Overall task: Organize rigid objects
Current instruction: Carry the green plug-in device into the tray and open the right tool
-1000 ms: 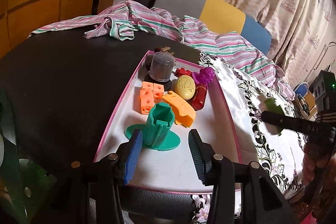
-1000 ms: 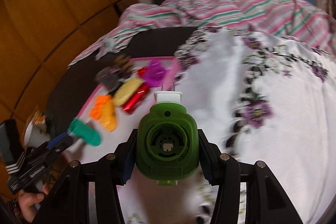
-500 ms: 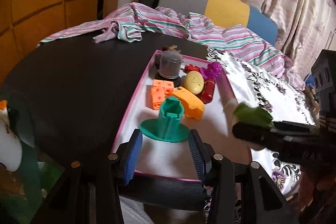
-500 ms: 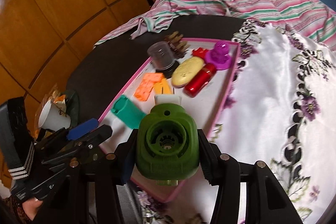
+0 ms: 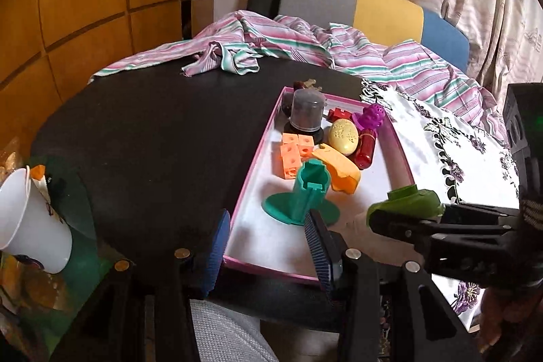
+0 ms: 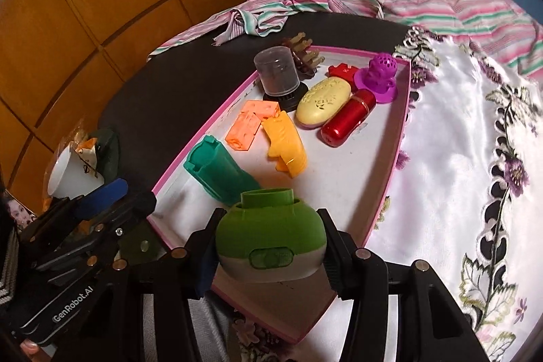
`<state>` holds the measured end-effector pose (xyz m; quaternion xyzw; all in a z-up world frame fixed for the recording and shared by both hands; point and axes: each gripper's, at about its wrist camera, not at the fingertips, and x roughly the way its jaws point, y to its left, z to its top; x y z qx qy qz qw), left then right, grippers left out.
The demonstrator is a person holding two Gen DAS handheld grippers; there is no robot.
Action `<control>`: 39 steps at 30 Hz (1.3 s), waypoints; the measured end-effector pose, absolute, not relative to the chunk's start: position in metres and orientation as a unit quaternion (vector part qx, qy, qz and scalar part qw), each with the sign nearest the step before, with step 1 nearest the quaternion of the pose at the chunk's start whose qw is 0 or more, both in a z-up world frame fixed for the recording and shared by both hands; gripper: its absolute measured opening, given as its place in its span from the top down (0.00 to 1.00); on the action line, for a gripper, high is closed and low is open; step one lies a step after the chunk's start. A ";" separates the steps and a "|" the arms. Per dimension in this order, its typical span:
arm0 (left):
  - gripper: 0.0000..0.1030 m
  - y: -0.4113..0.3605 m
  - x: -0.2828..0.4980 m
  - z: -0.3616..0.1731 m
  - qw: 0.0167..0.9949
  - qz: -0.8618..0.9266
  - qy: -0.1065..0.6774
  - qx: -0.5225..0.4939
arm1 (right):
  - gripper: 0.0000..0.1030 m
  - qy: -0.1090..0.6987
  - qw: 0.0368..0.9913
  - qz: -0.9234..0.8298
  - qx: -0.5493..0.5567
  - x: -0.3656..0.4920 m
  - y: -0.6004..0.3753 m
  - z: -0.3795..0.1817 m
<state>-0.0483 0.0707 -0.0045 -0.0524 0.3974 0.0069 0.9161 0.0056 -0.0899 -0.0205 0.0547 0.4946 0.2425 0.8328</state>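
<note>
The green gadget (image 6: pixel 270 234), green on top with a white base, was pinched between the fingers of the right gripper (image 6: pixel 269 246) and hung over the near end of the pink tray (image 6: pixel 390 178); from the left wrist view it showed at the tray's near right corner (image 5: pixel 407 202). Just beyond it in the tray stood the teal stand (image 6: pixel 220 173), tilted in this view, with its round base flat on the tray floor in the other (image 5: pixel 302 195). Farther along lay the yellow piece (image 6: pixel 285 146), the orange cubes (image 6: pixel 253 124), the cream egg (image 6: pixel 322 102), the red capsule (image 6: pixel 348 117), the purple figure (image 6: pixel 380 75) and the clear capped jar (image 6: pixel 276 75). The left gripper (image 5: pixel 268 236) was spread, nothing between its blue pads (image 5: pixel 217 246), and hovered at the tray's near left edge, close to the teal stand. The tray rested on the black table (image 5: pixel 152 141), beside a white flowered cloth (image 6: pixel 458 158). A striped cloth (image 5: pixel 305 46) lay at the table's far side, and a white cup (image 5: pixel 27 219) stood at the left.
</note>
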 end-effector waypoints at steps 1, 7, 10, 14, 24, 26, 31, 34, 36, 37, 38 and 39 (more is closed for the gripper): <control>0.55 0.071 -0.049 -0.004 0.916 0.009 0.397 -0.051 | 0.49 0.503 0.824 0.251 0.076 0.007 -0.093 -0.021; 0.55 0.067 -0.049 -0.003 0.917 0.010 0.397 -0.046 | 0.48 0.520 0.816 0.236 0.088 0.014 -0.095 -0.025; 0.55 0.065 -0.049 -0.001 0.918 0.018 0.395 -0.038 | 0.44 0.513 0.825 0.212 0.106 0.021 -0.102 -0.024; 0.55 0.065 -0.048 0.002 0.919 0.033 0.391 -0.031 | 0.42 0.497 0.840 0.195 0.101 0.021 -0.110 -0.017; 0.55 0.057 -0.042 0.008 0.916 0.061 0.395 -0.014 | 0.38 0.491 0.837 0.228 0.083 0.001 -0.105 -0.011; 0.55 0.059 -0.042 0.010 0.917 0.063 0.394 -0.018 | 0.38 0.482 0.846 0.220 0.067 -0.003 -0.105 -0.007; 0.55 0.064 -0.040 0.017 0.918 0.082 0.387 -0.032 | 0.23 0.458 0.871 0.179 0.012 -0.009 -0.099 0.003; 0.55 0.061 -0.042 0.021 0.919 0.114 0.378 -0.014 | 0.11 0.452 0.878 0.157 -0.006 -0.007 -0.098 0.007; 0.55 0.059 -0.041 0.022 0.916 0.122 0.382 -0.003 | 0.07 0.449 0.881 0.147 -0.011 -0.006 -0.097 0.010; 0.55 0.059 -0.040 0.023 0.913 0.121 0.389 -0.001 | 0.04 0.449 0.882 0.142 -0.011 -0.005 -0.097 0.011; 0.55 0.058 -0.039 0.022 0.911 0.118 0.395 0.001 | 0.03 0.450 0.882 0.138 -0.011 -0.004 -0.097 0.011; 0.55 0.058 -0.038 0.022 0.909 0.118 0.399 0.004 | 0.01 0.450 0.882 0.135 -0.009 -0.003 -0.097 0.012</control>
